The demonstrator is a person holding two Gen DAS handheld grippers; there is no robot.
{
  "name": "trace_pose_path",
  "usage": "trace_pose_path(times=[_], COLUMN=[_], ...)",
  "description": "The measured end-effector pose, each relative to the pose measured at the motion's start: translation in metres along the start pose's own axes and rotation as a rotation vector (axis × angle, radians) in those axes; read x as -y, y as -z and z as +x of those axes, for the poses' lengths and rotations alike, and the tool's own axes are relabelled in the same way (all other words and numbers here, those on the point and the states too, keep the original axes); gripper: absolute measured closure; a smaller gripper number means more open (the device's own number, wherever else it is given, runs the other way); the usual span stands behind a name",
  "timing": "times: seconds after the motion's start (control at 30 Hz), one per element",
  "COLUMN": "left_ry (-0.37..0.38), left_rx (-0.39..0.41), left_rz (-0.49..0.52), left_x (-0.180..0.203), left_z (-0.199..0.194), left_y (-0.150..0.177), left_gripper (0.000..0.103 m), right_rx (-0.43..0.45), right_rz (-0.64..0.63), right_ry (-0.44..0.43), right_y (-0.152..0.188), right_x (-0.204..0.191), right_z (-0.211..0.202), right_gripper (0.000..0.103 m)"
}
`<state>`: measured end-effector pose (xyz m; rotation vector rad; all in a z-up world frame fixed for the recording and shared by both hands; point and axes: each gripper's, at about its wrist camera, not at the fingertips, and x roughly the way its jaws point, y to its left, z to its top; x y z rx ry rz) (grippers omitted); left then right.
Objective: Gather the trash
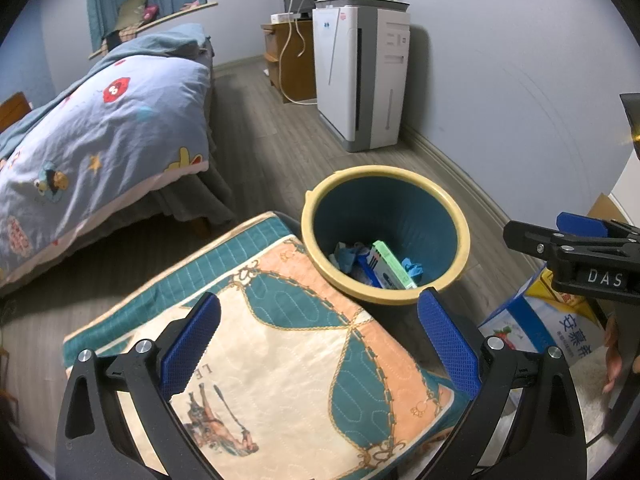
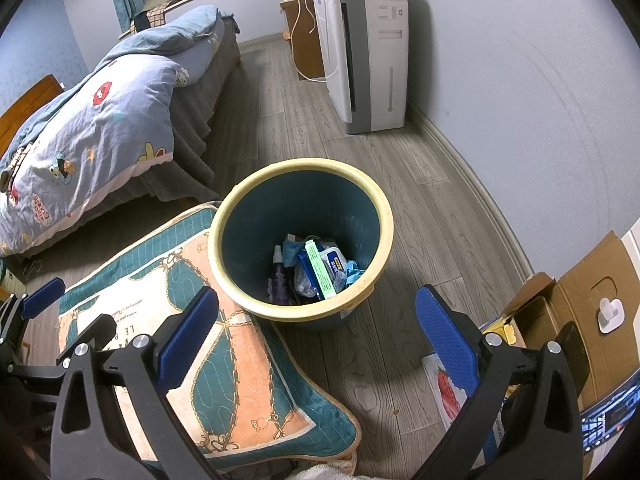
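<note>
Left gripper [image 1: 318, 332]: I see its jaws spread wide, holding nothing.
Right gripper [image 2: 316, 332]: my view shows the jaws released, nothing held.
Cushion [image 2: 224, 344]: under my left jaws.
Bin [image 2: 224, 216]: just beyond both jaws, touching the cushion.
Trash [image 2: 318, 268]: inside the bin.
Bed [image 1: 100, 128]: far left.

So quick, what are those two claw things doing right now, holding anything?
Left gripper: open, holding nothing, above the patterned cushion.
Right gripper: open, holding nothing, near the trash bin.

Patterned cushion [image 1: 280, 344] on floor (near bed [image 1: 100, 140]); air purifier [image 1: 360, 76] against wall.
</note>
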<state>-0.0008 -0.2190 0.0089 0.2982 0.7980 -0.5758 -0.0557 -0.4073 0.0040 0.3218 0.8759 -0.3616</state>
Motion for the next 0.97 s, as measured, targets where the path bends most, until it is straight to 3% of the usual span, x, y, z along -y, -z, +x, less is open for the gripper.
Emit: trace_pose_path(times=[0.97], left_ry=[0.024], left_rx=[-0.019], left_rz=[0.022], left_x=[0.0050], left_z=[0.0005], left_y=[-0.0014], left_gripper=[0.005], right_rx=[-0.009], right_rz=[0.009], right_ry=[0.002], right_y=[0.0024], right_x=[0.0040], right_z=[0.0011], right_gripper=[0.006])
